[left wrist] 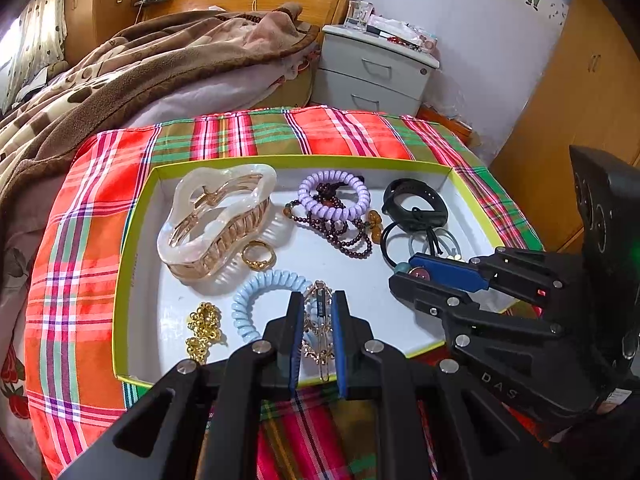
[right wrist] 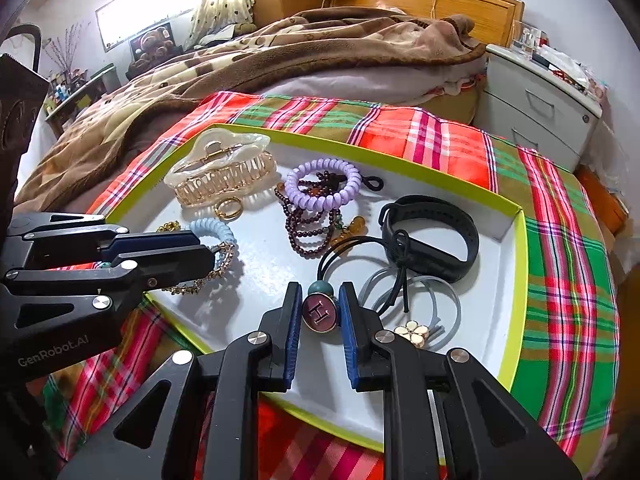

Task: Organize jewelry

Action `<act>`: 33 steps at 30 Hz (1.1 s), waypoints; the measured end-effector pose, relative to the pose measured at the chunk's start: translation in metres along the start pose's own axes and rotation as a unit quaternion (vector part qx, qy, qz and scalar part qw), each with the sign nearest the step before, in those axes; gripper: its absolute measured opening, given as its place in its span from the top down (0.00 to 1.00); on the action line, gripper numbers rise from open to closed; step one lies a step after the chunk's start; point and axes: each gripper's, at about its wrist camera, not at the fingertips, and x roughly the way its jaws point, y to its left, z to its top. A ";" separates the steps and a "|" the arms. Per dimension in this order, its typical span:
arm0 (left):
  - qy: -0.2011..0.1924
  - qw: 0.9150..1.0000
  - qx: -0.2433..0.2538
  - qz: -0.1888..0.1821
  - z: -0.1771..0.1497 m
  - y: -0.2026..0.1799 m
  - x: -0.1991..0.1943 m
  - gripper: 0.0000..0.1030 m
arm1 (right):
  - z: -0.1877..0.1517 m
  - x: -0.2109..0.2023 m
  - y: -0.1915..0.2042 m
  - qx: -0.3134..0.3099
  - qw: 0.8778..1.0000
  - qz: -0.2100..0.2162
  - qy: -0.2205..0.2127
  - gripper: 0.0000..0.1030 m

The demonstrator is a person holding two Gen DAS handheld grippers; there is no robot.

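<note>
A white tray with a lime-green rim lies on a plaid cloth and holds the jewelry. My left gripper is shut on a gold rhinestone hair clip beside a light blue coil tie. My right gripper is shut on the round "H" charm of a black hair tie. From the left wrist, the right gripper enters from the right. A pearly claw clip, gold ring, purple coil tie, dark bead bracelet and black wristband lie further back.
Gold chain pieces lie at the tray's near left, and grey elastics with a flower charm at its near right. The plaid cloth surrounds the tray. A bed with a brown blanket and a grey nightstand stand behind.
</note>
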 end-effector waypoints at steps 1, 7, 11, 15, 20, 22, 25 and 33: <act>0.000 1.000 -0.001 0.000 0.000 0.000 0.000 0.86 | 0.000 -0.001 0.000 0.000 1.000 -0.001 -0.002 0.81; 0.002 1.000 -0.002 0.000 0.000 -0.001 -0.003 0.84 | 0.000 -0.006 0.000 0.004 1.000 0.001 -0.010 0.75; -0.002 1.000 -0.005 0.002 0.000 -0.001 -0.007 0.76 | 0.000 -0.010 -0.002 0.008 1.000 0.002 -0.016 0.62; -0.004 1.000 -0.006 0.007 -0.001 -0.001 -0.012 0.75 | 0.000 -0.017 -0.003 0.015 1.000 -0.002 -0.024 0.62; -0.013 1.000 -0.006 0.016 -0.005 -0.004 -0.022 0.68 | -0.004 -0.029 0.000 0.024 0.999 -0.012 -0.036 0.62; -0.022 0.999 -0.011 0.024 -0.008 -0.005 -0.029 0.68 | -0.008 -0.034 0.001 0.031 0.999 -0.020 -0.040 0.62; -0.037 0.998 -0.015 0.042 -0.013 -0.007 -0.040 0.63 | -0.014 -0.047 0.004 0.045 0.997 -0.025 -0.055 0.62; -0.077 0.993 -0.024 0.086 -0.038 -0.014 -0.068 0.56 | -0.035 -0.088 0.022 0.068 0.990 -0.069 -0.106 0.62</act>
